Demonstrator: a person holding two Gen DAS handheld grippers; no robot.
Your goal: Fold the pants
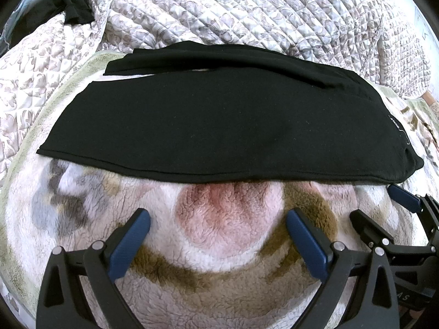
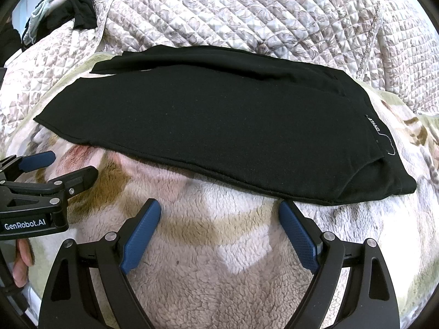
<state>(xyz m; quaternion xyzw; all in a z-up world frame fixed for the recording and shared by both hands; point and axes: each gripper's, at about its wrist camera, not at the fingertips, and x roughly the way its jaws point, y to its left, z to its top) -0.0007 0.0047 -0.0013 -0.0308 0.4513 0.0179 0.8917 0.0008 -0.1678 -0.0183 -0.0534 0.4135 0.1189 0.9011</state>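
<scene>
A: On the fleece blanket [image 1: 219, 274], black pants [image 1: 214, 126] lie flat, folded lengthwise, one leg stacked over the other, long axis running left to right. Far leg edge peeks out along the back. Small tag with white lettering [image 2: 373, 126] at the right end.

B: Position relative to the claws?

A: Left claw [image 1: 218, 230]: blue pads spread wide apart, holding nothing, just short of the near hem. Right claw [image 2: 219, 224]: also spread apart, empty; its right pad tip sits at the near edge of the pants, contact uncertain.

B: Claws relative to each other?

A: Side by side, near each other. Each shows in the other's view, at the frame edge.

B: Surroundings?

A: Quilted floral bedspread [image 1: 247, 11] behind the blanket, rumpled. Dark garment [image 2: 82, 11] bunched at the far left corner, well apart from the pants. Fingers of a hand [image 2: 22, 260] visible at the left edge of the right wrist view.
</scene>
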